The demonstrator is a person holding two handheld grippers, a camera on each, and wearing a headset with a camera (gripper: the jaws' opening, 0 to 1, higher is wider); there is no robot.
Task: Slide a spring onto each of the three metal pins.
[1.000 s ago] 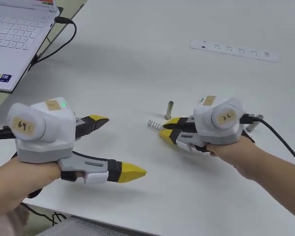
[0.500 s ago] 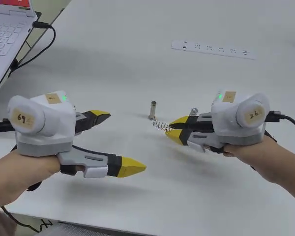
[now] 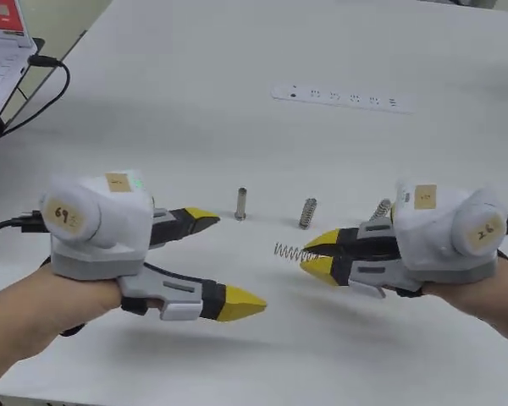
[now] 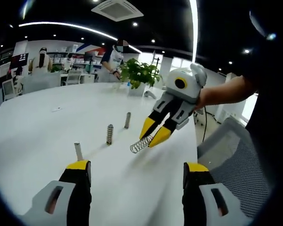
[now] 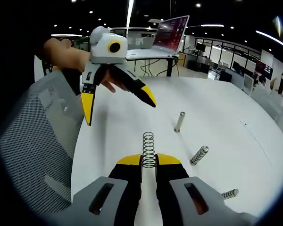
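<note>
Spring [image 3: 289,251] level in right claw [image 3: 306,256], left claw [image 3: 241,260] agape

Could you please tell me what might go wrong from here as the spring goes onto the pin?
1. The right tool pinches the spring by one end only, so its free length may sag or slip against the bare pin.
2. The two sprung pins stand close beside the right tool; a sweep could knock them.
</note>
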